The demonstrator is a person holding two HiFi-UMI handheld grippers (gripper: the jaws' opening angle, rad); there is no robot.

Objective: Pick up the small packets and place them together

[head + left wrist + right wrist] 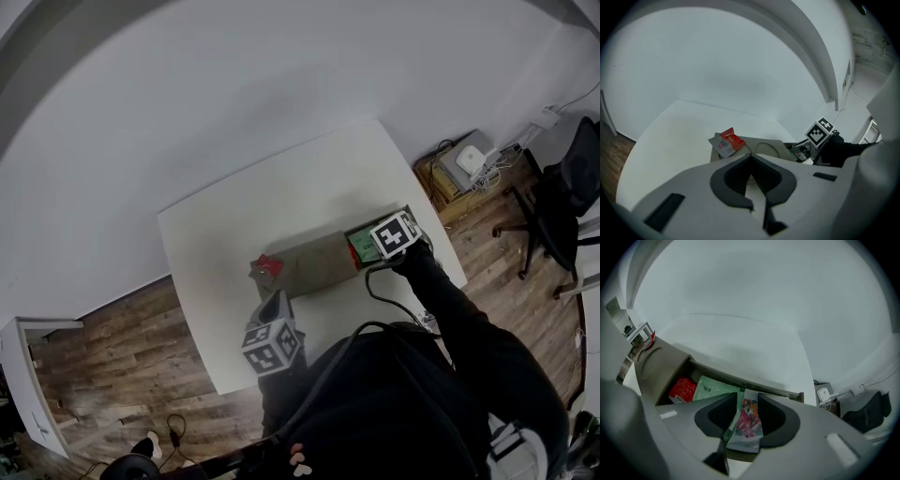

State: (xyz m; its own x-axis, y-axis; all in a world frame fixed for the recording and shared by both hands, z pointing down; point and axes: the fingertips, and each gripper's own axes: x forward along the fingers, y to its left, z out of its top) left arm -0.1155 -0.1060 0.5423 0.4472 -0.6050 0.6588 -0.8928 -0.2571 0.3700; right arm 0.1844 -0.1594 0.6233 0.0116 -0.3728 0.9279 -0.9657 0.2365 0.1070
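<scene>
- Left gripper (751, 158): jaws together, nothing between; a glossy red foil packet (726, 142) lies on the flat lid of the cardboard box (764, 146).
- Right gripper (749, 393): jaws apart, a crinkled floral-print packet (748, 423) loose between them, over the box's open compartment.

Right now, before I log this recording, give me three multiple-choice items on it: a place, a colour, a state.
1. The red-and-grey packet lies: A on top of the cardboard box; B inside its open compartment; C in a hand-held gripper.
2. The packet beside the red packet in that compartment is: A blue; B green; C yellow.
3. On the right hand-held gripper, the jaws are: A shut, empty; B apart, a flowered packet between them; C clamped on the red packet.
Key: A, it rests on the box's end; B, the green packet shows there; B, its printed face shows in the gap.
</scene>
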